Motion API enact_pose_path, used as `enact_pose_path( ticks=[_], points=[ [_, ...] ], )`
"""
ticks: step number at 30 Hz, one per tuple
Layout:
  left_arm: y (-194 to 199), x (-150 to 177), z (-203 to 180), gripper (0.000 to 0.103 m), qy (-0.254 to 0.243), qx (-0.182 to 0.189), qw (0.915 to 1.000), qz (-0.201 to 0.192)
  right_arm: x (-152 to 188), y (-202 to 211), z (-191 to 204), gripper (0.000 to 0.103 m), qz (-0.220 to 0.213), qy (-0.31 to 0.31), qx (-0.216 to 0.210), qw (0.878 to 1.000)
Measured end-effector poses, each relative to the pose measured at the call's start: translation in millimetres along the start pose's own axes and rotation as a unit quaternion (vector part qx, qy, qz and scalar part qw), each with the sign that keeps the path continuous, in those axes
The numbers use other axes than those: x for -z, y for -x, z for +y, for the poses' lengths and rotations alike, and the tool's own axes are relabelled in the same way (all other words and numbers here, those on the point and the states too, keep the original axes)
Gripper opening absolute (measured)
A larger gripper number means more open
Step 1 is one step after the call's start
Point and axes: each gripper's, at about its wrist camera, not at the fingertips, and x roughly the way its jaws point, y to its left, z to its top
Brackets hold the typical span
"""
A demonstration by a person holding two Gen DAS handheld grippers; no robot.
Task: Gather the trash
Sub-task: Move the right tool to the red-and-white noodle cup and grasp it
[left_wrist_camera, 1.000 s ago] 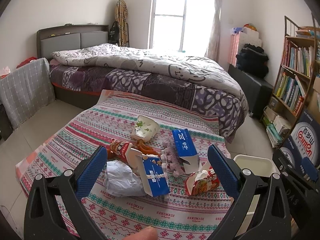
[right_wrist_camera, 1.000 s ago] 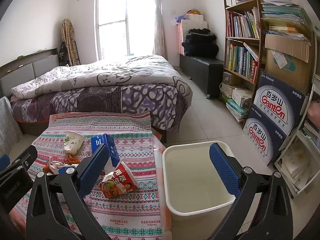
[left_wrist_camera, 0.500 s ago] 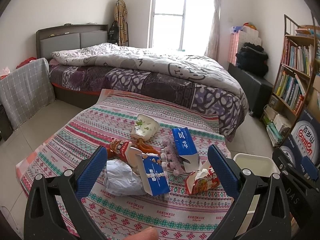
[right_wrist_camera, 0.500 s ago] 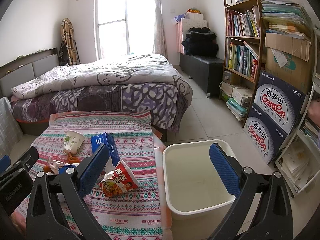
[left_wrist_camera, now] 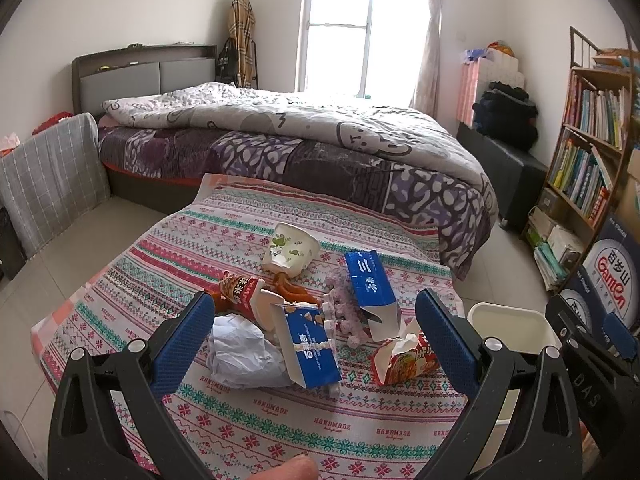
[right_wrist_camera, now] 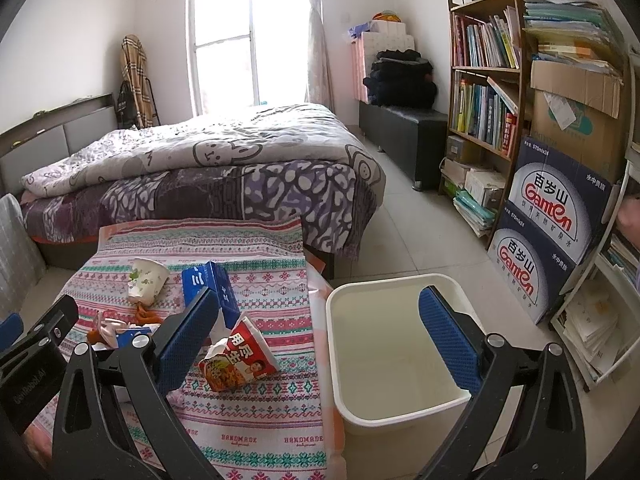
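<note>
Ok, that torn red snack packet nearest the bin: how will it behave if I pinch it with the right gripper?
The red snack packet looks torn open and crumpled, so it will probably flatten and flop rather than stay stiff. It seems nearly empty, likely very light. Its glossy film may slip; anything left inside could spill toward the patterned cloth.

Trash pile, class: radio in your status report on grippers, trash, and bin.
Left gripper open, empty. Right gripper open, empty. Trash pile on patterned cloth, untouched. White bin empty, nothing in the way.
</note>
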Motion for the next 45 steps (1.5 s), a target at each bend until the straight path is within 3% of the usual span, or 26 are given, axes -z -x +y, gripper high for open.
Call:
enact_pose_path(
  ticks=[9, 14, 18, 22, 26, 30, 34, 38, 42, 45],
  points=[
    [-8.9, -3.7, 8.7, 0.097, 0.015, -0.002, 0.9996, 0.024, -2.0, -11.1, -1.2, 0.096, 0.033, -0.013, -0.003, 0.999],
    [-26.9, -15.1, 22.6, 0.097, 0.03, 0.003, 0.9975, 0.065, -3.6, -35.2, 0.1, 0.096, 0.088, -0.007, -0.003, 0.996],
    [-55.2, -22.5, 43.2, 0.097, 0.063, 0.029, 0.9891, 0.13, -0.5, -58.0, 1.6, 0.096, 0.136, -0.008, -0.01, 0.991],
    [-82.9, -18.6, 59.2, 0.097, 0.091, 0.027, 0.9775, 0.189, 7.5, -79.3, 6.9, 0.096, 0.19, -0.012, -0.024, 0.982],
    [-110.3, -10.4, 65.1, 0.097, 0.097, 0.034, 0.959, 0.264, 12.2, -92.6, 11.6, 0.096, 0.228, -0.015, -0.037, 0.973],
    [-123.8, -6.1, 68.4, 0.097, 0.109, 0.046, 0.9453, 0.304, 15.2, -101.5, 15.0, 0.096, 0.254, -0.016, -0.042, 0.966],
    [-134.7, -5.5, 71.9, 0.097, 0.127, 0.068, 0.9315, 0.334, 14.6, -110.0, 11.0, 0.096, 0.282, -0.061, -0.063, 0.955],
    [-145.7, -5.8, 68.7, 0.097, 0.142, 0.075, 0.9266, 0.34, 14.3, -118.4, 5.9, 0.096, 0.294, -0.094, -0.067, 0.949],
    [-157.2, -7.9, 49.5, 0.094, 0.111, 0.072, 0.9332, 0.334, 18.5, -128.9, 1.3, 0.096, 0.311, -0.119, -0.067, 0.941],
    [-172.0, -0.7, 39.5, 0.088, 0.087, 0.058, 0.9333, 0.344, 21.9, -135.9, -2.0, 0.096, 0.324, -0.138, -0.066, 0.934]
  ],
)
